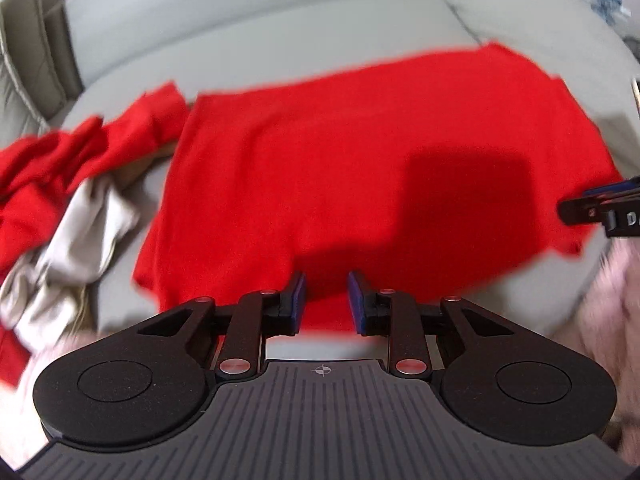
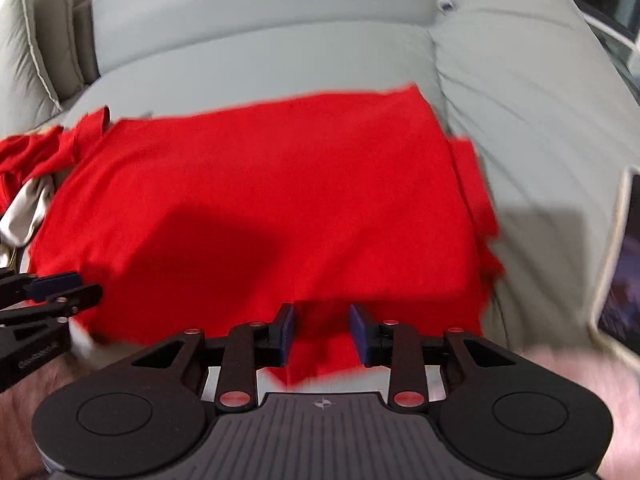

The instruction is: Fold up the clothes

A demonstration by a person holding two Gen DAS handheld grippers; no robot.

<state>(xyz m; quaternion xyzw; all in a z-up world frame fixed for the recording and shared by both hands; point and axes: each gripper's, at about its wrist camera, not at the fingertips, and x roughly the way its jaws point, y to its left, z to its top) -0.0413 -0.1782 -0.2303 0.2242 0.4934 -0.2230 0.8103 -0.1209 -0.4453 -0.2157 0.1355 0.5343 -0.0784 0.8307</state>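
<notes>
Left gripper (image 1: 326, 300): black linkage body, blue-padded fingers, pointing steeply down. Jaws stand apart with a clear gap; pads press on nothing. Directly under and ahead of them lies the near hem of the flat-spread bright red cloth garment (image 1: 360, 152), its edge passing beneath the fingertips.

Right gripper (image 2: 322, 334): same build, jaws likewise parted, nothing clamped. Red fabric shows in the gap below the pads; contact cannot be told through the blur. This gripper sits at the same near hem, toward the garment's right corner.

Garment lies spread on the pale grey upholstered sofa seat (image 1: 256, 52). At the garment's left side, a crumpled heap of red and beige clothes (image 1: 68, 208) rests just beside it.
</notes>
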